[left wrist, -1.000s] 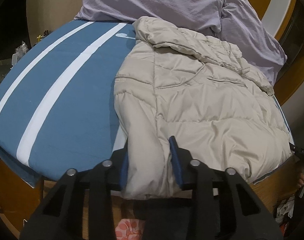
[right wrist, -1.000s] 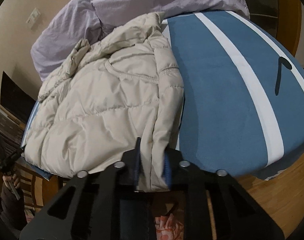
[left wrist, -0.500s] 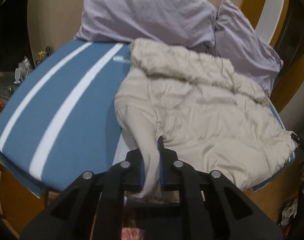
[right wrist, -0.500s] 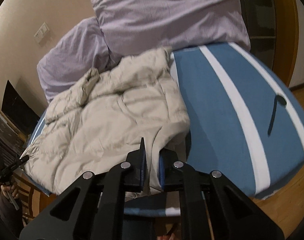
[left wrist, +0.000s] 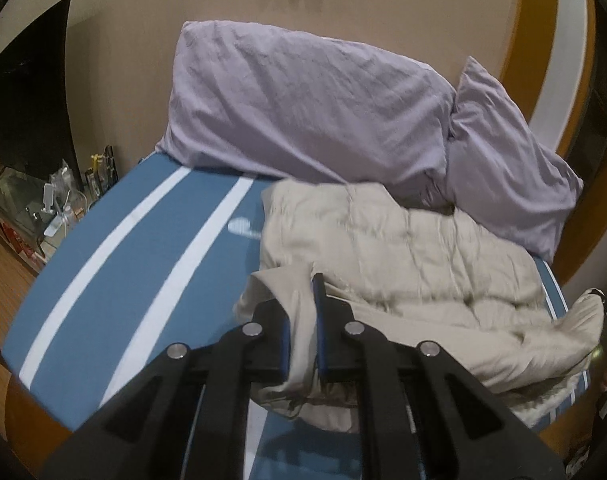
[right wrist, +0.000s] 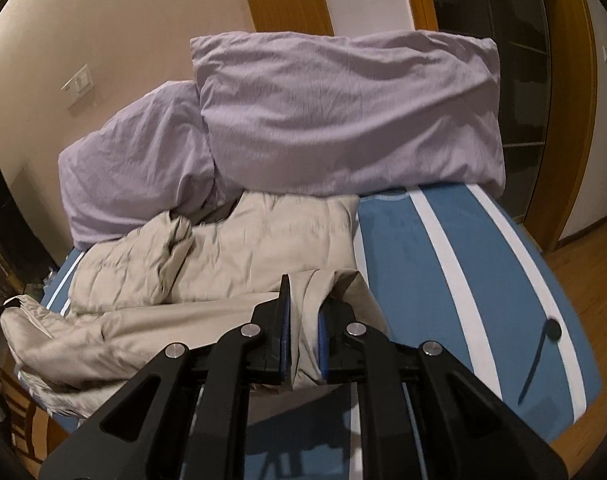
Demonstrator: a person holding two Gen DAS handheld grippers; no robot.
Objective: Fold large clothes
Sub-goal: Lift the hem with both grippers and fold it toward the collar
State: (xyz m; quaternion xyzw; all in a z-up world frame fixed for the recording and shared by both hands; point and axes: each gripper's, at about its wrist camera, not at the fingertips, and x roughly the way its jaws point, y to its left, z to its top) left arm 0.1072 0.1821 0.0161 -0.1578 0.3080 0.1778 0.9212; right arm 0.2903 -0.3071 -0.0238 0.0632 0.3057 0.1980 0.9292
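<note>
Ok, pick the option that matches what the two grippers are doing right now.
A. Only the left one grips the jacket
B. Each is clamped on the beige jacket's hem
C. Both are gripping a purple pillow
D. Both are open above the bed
B: the left gripper and the right gripper each have their jaws closed on a fold of the beige jacket, lifted off the blue striped bed.
</note>
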